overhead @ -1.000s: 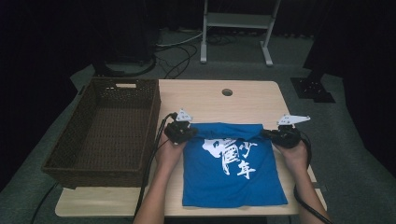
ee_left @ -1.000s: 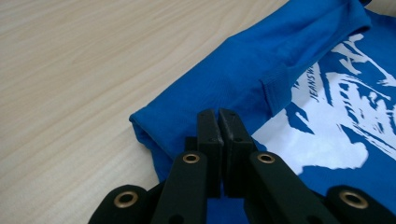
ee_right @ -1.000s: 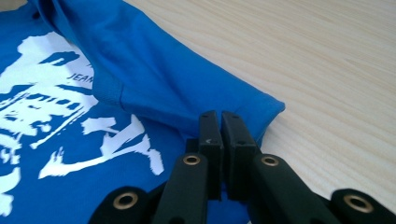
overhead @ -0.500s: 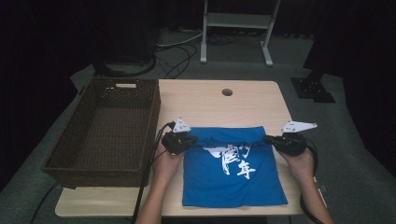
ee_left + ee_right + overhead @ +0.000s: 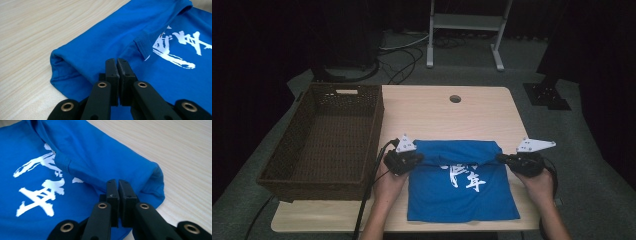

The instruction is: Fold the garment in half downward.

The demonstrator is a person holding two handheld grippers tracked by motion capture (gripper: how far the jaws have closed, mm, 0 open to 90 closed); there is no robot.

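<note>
With the left gripper point(image 5: 414, 159) and right gripper point(image 5: 506, 159) each clamped on the blue T-shirt point(image 5: 462, 192) at the desk's point(image 5: 437, 112) near edge, the top fold looks underway, calling for an even pull nearer.

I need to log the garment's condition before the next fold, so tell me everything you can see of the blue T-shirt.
The blue T-shirt is soft knit cloth with a white brush-style print on its upper face and a ribbed collar band. It lies on the pale wooden table, right of the wicker basket, its far part folded toward the person, forming a rounded fold. The left hand-held gripper and right hand-held gripper are each shut on a corner of that folded layer. The near hem lies flat by the table's edge.
</note>
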